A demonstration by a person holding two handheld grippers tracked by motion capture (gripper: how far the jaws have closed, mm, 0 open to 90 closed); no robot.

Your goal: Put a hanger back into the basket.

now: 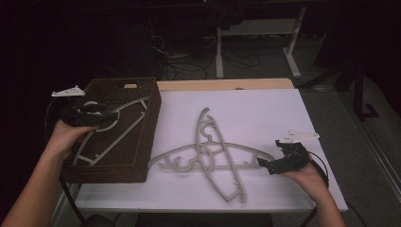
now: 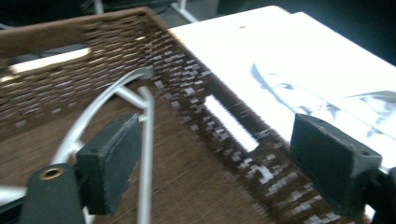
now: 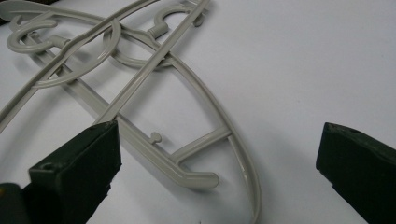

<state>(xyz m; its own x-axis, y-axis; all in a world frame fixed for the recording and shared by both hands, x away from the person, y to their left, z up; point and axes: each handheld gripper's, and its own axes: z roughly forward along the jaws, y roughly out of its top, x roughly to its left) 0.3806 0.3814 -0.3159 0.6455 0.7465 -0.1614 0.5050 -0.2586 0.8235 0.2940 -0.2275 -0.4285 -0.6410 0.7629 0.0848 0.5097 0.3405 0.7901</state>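
Spread right fingers [image 3: 219,158] beside crossed hangers [image 1: 213,156], left fingers [image 2: 233,163] spread over basket [image 1: 146,137].

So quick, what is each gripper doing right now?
Left gripper: open, holding nothing, over the basket.
Right gripper: open, empty, beside the hangers.

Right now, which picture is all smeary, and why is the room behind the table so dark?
The left gripper view is smeared: the basket weave streaks, and the table glares white. The right gripper view is sharp on the hangers, with soft shadows. In the high view, light falls on the table and the room behind stays dim.
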